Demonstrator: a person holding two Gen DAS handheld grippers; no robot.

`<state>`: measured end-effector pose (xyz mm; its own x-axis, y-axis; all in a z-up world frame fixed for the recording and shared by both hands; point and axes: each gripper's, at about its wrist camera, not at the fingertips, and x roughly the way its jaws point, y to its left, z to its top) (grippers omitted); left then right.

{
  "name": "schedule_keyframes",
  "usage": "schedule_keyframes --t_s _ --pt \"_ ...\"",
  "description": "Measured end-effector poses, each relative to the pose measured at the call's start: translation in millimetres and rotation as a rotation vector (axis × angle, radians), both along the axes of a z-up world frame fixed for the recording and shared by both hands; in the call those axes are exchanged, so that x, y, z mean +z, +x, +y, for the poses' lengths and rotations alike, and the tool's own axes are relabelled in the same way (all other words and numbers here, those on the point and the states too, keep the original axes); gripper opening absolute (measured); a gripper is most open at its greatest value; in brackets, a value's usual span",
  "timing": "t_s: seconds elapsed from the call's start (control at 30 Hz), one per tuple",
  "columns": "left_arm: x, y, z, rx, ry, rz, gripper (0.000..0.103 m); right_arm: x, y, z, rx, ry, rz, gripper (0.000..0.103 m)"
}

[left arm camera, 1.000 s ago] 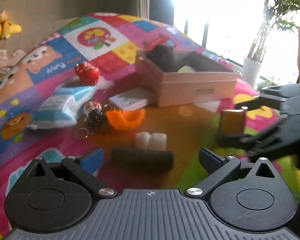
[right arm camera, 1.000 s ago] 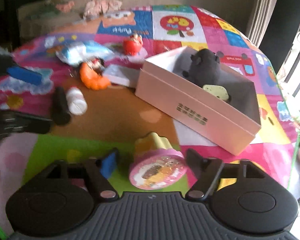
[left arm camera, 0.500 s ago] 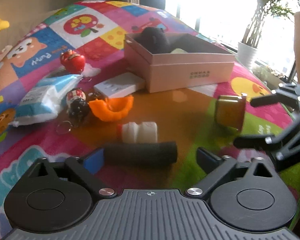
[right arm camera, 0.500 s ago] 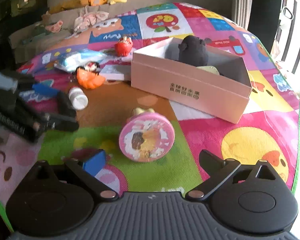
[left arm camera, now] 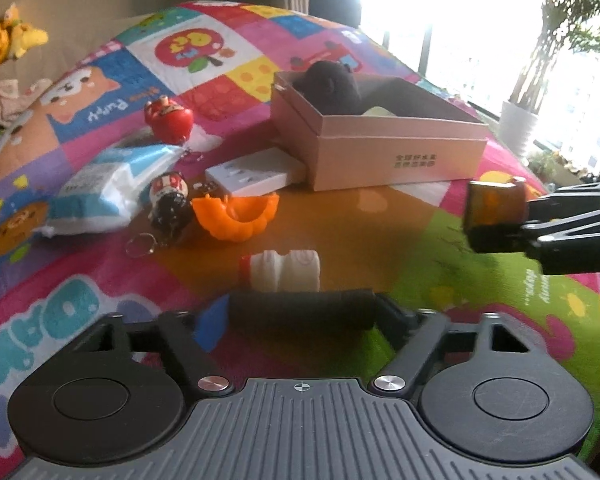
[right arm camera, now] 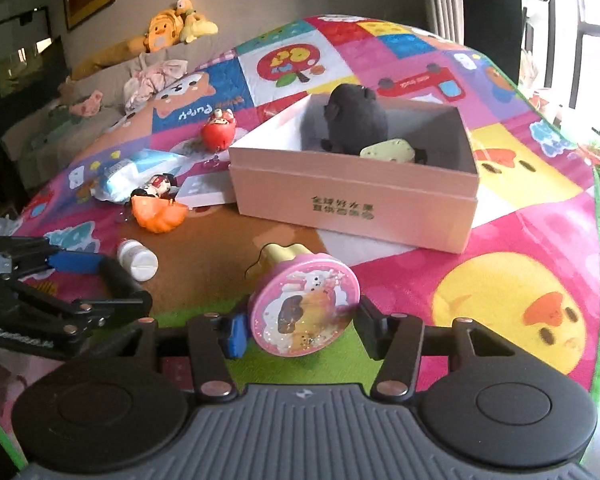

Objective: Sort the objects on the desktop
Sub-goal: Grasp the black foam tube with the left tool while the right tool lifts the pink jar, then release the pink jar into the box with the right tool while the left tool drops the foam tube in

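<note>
My left gripper [left arm camera: 300, 312] is shut on a black cylinder [left arm camera: 302, 309], gripped by its two ends low over the mat; it also shows in the right wrist view [right arm camera: 118, 278]. My right gripper [right arm camera: 298, 326] is shut on a pink round toy [right arm camera: 304, 308] with a yellow handle, held above the mat; in the left wrist view it shows as a brown-sided drum [left arm camera: 494, 208]. An open pink box [right arm camera: 352, 204] holds a black plush [right arm camera: 354, 120] and a pale green piece [right arm camera: 388, 152].
On the colourful mat lie a white bottle [left arm camera: 282, 270], an orange pumpkin shell [left arm camera: 236, 214], a doll keychain [left arm camera: 168, 202], a white flat box [left arm camera: 254, 170], a blue-white packet [left arm camera: 108, 188] and a red toy [left arm camera: 170, 120]. Plush toys sit on the sofa [right arm camera: 172, 24].
Both grippers have shut: the left on the black cylinder, the right on the pink round toy, which is now lifted off the mat.
</note>
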<state>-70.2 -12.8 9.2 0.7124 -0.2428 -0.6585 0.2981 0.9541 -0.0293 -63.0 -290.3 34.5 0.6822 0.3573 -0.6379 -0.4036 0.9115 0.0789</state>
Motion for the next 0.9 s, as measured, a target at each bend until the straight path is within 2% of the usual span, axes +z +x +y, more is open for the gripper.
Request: schedule_keyframes --t_s 0.13,0.2,0.3,0.4,0.53,0.6,0.67,0.77,0.9 --pt "10.2 -14.5 -4.0 -0.048 0.026 -0.008 0.079 9.9 -8.0 -6.8 0.043 -0.032 0.057 0.053" --pt "28.6 -24.0 -5.6 -0.088 0.011 -0.045 0.079 22.8 -16.2 -13.9 0.068 -0.047 0.049 0.053" --pt "63.1 -23.7 -13.1 -0.108 -0.005 -0.172 0.079 54.5 -28.1 -25.7 0.063 -0.044 -0.032 0.053" --pt "90.5 -1.5 -32.8 -0.116 0.011 -0.322 0.079 81.8 -36.9 -31.9 0.035 -0.032 -0.135 0.053" --pt "105.3 49.3 -63.4 -0.109 -0.005 -0.415 0.081 97.3 -39.5 -31.8 0.023 -0.041 -0.21 0.053" --pt "105.5 75.4 -73.9 -0.119 -0.012 -0.386 0.093 99.4 -35.7 -30.6 0.018 -0.047 -0.206 0.053" --pt "102.0 82.6 -72.2 -0.105 -0.032 -0.35 0.095 100.9 -31.7 -30.8 0.017 -0.058 -0.206 0.053" --pt "88.3 70.3 -60.2 -0.081 -0.027 -0.319 0.097 100.7 -18.9 -29.8 0.01 -0.083 -0.215 0.053" --pt "57.9 46.1 -32.8 -0.041 -0.03 -0.224 0.098 94.6 28.8 -20.7 -0.014 -0.123 -0.165 0.053"
